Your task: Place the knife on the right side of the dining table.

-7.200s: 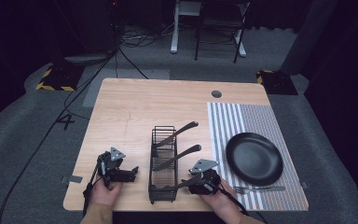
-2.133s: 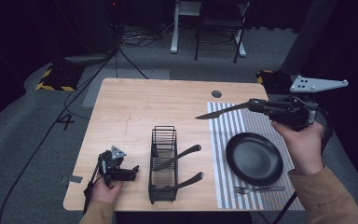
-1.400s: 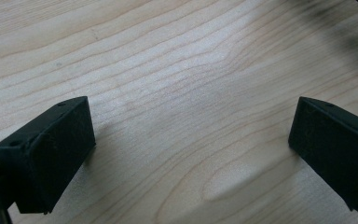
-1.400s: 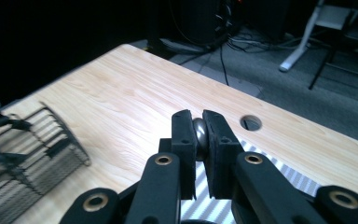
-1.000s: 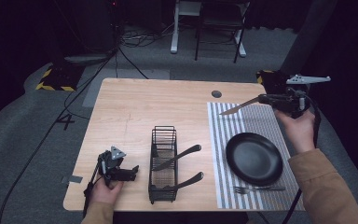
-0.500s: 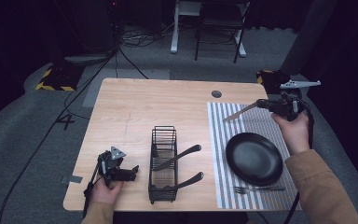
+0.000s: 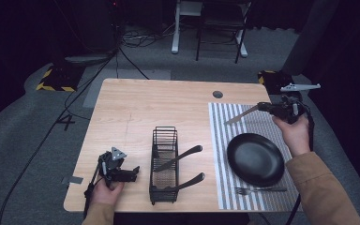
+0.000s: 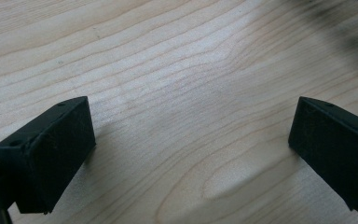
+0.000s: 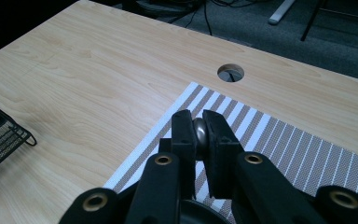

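Note:
My right gripper (image 7: 265, 107) hovers over the far end of the striped placemat (image 7: 225, 140), shut on a knife (image 7: 240, 115) whose silver blade points left. In the right gripper view the jaws pinch a rounded metal part of the knife (image 9: 199, 133) above the placemat (image 9: 279, 140). A black wire rack (image 7: 164, 129) stands at the table's front middle with two dark-handled utensils (image 7: 180, 157) lying in it. My left gripper (image 7: 133, 172) rests on the wood at the front left, open; its jaws (image 8: 191, 140) stand wide apart over bare wood.
A black plate (image 7: 255, 158) lies on the placemat, with a fork (image 7: 260, 190) in front of it. A round cable hole (image 7: 218, 94) sits in the tabletop just beyond the mat. The rack's corner (image 9: 0, 135) shows at the left of the right gripper view.
My right gripper took the knife from the rack, carried it up and right, and over the last second has sunk slightly toward the placemat. The left gripper has stayed still.

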`<state>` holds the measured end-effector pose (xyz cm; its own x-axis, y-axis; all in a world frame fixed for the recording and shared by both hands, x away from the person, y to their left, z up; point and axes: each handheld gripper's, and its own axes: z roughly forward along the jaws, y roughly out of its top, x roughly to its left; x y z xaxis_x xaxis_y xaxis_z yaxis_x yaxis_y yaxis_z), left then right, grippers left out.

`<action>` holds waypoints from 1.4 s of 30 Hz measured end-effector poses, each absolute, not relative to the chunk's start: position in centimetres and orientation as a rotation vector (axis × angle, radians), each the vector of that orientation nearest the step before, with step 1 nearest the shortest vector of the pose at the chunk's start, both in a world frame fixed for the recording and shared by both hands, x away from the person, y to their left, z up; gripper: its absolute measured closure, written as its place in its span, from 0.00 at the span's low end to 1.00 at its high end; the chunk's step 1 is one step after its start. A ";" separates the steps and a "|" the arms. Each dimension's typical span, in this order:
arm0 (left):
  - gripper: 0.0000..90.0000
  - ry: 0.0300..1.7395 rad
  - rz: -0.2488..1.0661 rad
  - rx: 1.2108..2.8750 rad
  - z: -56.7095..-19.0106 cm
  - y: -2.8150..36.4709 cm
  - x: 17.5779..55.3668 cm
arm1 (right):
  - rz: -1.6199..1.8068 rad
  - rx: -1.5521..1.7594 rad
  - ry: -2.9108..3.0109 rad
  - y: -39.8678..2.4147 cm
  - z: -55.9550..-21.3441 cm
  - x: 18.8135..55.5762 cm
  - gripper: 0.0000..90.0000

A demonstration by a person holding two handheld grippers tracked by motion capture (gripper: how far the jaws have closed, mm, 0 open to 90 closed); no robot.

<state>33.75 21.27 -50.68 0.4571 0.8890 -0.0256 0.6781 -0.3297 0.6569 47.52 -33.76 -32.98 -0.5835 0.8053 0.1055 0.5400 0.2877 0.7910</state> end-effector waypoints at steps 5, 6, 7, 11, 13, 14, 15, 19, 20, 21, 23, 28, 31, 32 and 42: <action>0.01 1.300 0.456 2.110 -50.7 21.3 33.8 | 1.145 1.233 2.228 -33.9 -33.0 47.5 0.90; 0.01 1.301 0.457 2.109 -50.7 21.3 33.8 | 1.124 1.228 2.221 -33.9 -33.0 47.5 0.89; 0.01 1.301 0.456 2.109 -50.7 21.3 33.8 | 1.102 1.220 2.215 -34.0 -33.1 47.5 0.88; 0.01 1.301 0.456 2.109 -50.7 21.3 33.8 | 1.034 1.231 2.203 -34.6 -33.4 47.6 0.85; 0.01 1.301 0.457 2.110 -50.7 21.3 33.8 | 1.003 1.236 2.198 -35.0 -33.7 47.6 0.84; 0.01 1.301 0.457 2.109 -50.7 21.3 33.8 | 0.994 1.248 2.195 -35.3 -33.9 47.6 0.83; 0.01 1.301 0.456 2.109 -50.7 21.3 33.7 | 0.992 1.257 2.194 -35.6 -34.1 47.7 0.83; 0.01 1.301 0.457 2.110 -50.7 21.3 33.8 | 0.979 1.309 2.185 -36.7 -34.8 48.0 0.81; 0.01 1.301 0.457 2.109 -50.7 21.3 33.7 | 0.972 1.319 2.184 -37.0 -35.0 48.1 0.80; 0.01 1.301 0.456 2.109 -50.7 21.3 33.8 | 0.957 1.325 2.182 -37.2 -35.2 48.2 0.79; 0.01 1.301 0.455 2.109 -50.7 21.3 33.7 | 0.902 1.319 2.179 -37.3 -35.6 48.4 0.76; 0.01 1.301 0.457 2.109 -50.7 21.3 33.8 | 0.895 1.366 2.174 -38.4 -36.4 49.0 0.74; 0.01 1.301 0.457 2.109 -50.7 21.3 33.7 | 0.883 1.387 2.172 -38.8 -36.9 49.2 0.72; 0.01 1.301 0.457 2.109 -50.7 21.3 33.8 | 0.881 1.393 2.173 -38.9 -37.0 49.3 0.72; 0.01 1.301 0.456 2.109 -50.7 21.3 33.8 | 0.854 1.442 2.165 -40.0 -38.5 50.0 0.68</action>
<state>33.75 21.28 -50.68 0.4572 0.8890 -0.0258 0.6781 -0.3297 0.6569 49.96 -39.99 -38.48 -0.3870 0.9221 0.0045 0.6771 0.2808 0.6802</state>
